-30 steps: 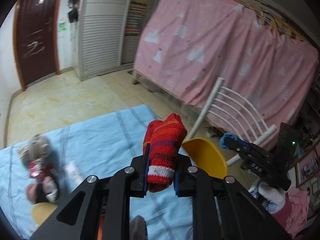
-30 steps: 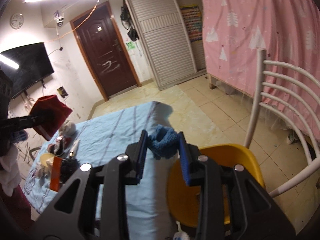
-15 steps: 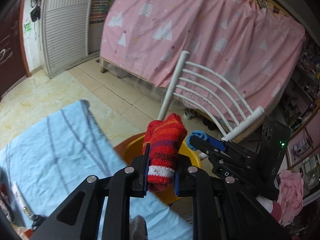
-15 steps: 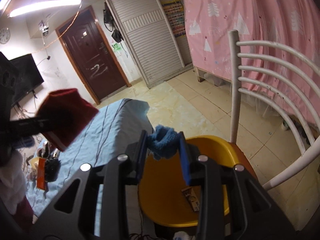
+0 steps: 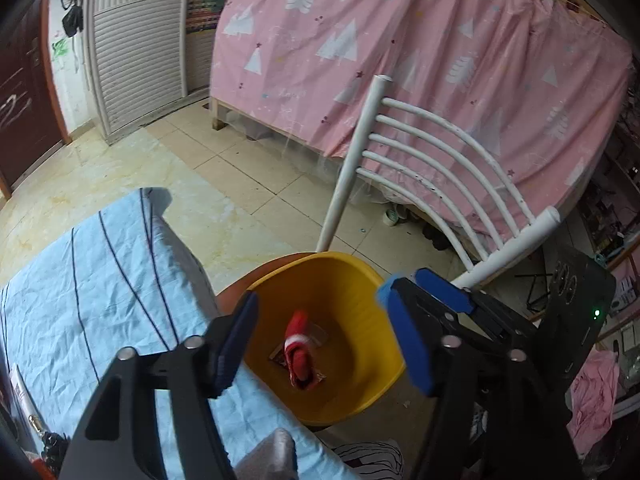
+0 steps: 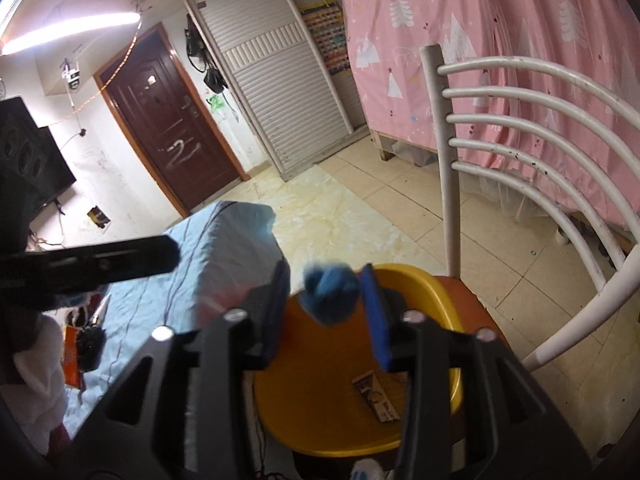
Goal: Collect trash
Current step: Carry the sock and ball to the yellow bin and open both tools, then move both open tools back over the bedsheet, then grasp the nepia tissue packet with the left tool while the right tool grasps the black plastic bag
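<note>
A yellow basin [image 5: 360, 280] stands on the orange seat of a white chair. A red knitted sock [image 5: 298, 354] lies inside it on a flat wrapper [image 5: 318, 334]. My left gripper [image 5: 324, 340] is open and empty above the basin. In the right wrist view my right gripper [image 6: 326, 312] stands over the basin [image 6: 424, 284] with its jaws spread. A blue knitted sock [image 6: 330, 294] is between the pads, blurred, touching neither pad that I can see. The wrapper [image 6: 376, 396] lies on the basin floor.
A table with a light blue striped cloth [image 5: 100, 276] stands left of the basin, with small items at its near left end [image 6: 86, 344]. The white chair back [image 5: 440, 172] rises behind the basin. A pink curtain [image 5: 420, 48] hangs beyond. Tiled floor lies between.
My left gripper has opened and the red sock has dropped into the basin. My right gripper has moved over the basin and spread its jaws around the blue sock.
</note>
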`<move>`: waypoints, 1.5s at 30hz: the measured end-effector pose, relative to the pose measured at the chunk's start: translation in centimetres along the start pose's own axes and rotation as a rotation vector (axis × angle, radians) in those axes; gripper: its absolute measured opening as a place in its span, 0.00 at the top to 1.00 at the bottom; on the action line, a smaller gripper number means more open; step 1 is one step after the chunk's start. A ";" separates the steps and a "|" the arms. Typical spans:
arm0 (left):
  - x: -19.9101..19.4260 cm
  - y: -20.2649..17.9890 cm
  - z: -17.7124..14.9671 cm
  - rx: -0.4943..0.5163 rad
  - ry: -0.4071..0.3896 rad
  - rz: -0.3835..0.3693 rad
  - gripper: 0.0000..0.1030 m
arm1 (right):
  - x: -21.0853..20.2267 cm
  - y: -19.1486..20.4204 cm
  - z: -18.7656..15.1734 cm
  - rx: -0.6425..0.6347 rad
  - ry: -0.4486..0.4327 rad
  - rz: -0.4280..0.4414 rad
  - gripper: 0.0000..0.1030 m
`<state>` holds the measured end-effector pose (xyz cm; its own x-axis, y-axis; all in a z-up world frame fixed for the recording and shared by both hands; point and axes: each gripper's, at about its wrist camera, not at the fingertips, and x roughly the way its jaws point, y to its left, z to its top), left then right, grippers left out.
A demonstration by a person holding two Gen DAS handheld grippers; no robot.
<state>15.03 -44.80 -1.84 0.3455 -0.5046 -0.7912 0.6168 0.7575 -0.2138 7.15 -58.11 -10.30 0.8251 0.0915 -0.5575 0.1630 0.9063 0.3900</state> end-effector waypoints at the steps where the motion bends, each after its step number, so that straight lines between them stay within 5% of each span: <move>1: -0.1 0.2 -0.1 -0.003 0.000 -0.004 0.42 | 0.1 0.0 0.0 0.002 -0.001 -0.001 0.50; 15: -6.9 4.3 -3.1 -0.058 -0.095 0.013 0.34 | 0.3 6.1 0.4 -0.111 0.020 0.046 0.49; 21: -11.4 8.2 -5.6 -0.104 -0.158 0.069 0.30 | 0.9 11.4 -0.2 -0.192 0.044 0.098 0.38; 31: -16.9 14.5 -8.9 -0.192 -0.222 0.145 0.28 | 2.8 20.2 -2.7 -0.324 0.122 0.187 0.38; 45: -22.6 23.5 -15.1 -0.339 -0.280 0.231 0.21 | 4.8 27.2 -6.3 -0.431 0.253 0.297 0.32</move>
<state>11.03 -9.35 2.32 0.6513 -0.3639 -0.6659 0.2527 0.9314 -0.2618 12.09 -30.46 -6.99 0.6383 0.4149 -0.6484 -0.3342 0.9082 0.2521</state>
